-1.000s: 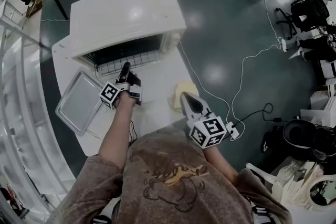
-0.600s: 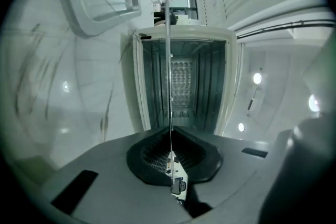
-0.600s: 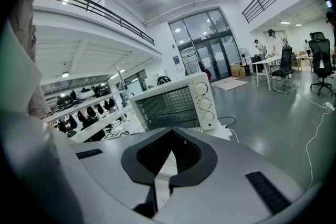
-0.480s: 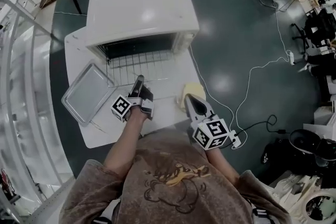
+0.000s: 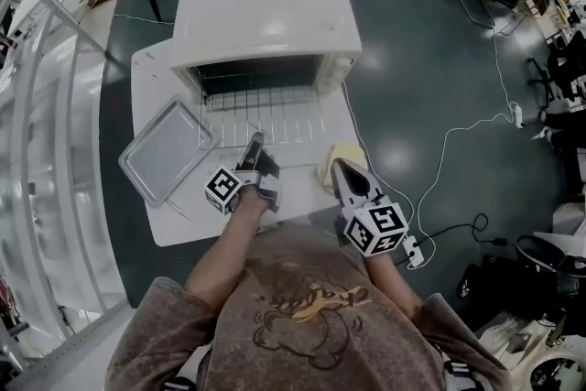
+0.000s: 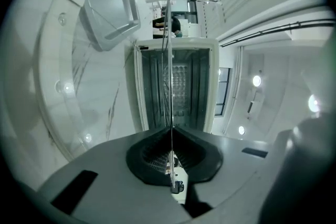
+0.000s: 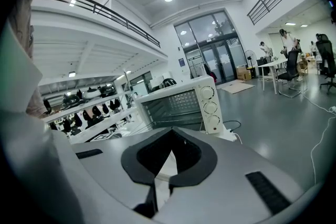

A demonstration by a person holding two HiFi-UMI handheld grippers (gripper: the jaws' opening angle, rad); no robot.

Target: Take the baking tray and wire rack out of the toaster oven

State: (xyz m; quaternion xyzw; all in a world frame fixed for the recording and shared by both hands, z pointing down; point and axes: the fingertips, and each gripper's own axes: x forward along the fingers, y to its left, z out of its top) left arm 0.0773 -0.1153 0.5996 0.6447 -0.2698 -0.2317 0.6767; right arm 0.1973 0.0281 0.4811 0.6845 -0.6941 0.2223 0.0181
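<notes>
The white toaster oven (image 5: 265, 18) stands open at the back of the white table (image 5: 302, 197). Its wire rack (image 5: 261, 114) sticks well out of the opening, level over the table. My left gripper (image 5: 254, 145) is shut on the rack's front edge. In the left gripper view the rack (image 6: 169, 60) shows edge-on as a thin line running from the jaws of the left gripper (image 6: 171, 131) into the oven (image 6: 176, 86). The baking tray (image 5: 165, 151) lies on the table left of the rack. My right gripper (image 5: 341, 171) hovers shut and empty at the right, facing the oven (image 7: 181, 105).
A yellow cloth (image 5: 337, 158) lies on the table under my right gripper (image 7: 171, 150). A white cable (image 5: 439, 151) and a power strip (image 5: 414, 252) lie on the floor at the right. Office chairs and desks stand far right.
The left gripper has drawn back toward me with the wire rack, which now sticks much further out of the oven. The right gripper has hardly moved.
</notes>
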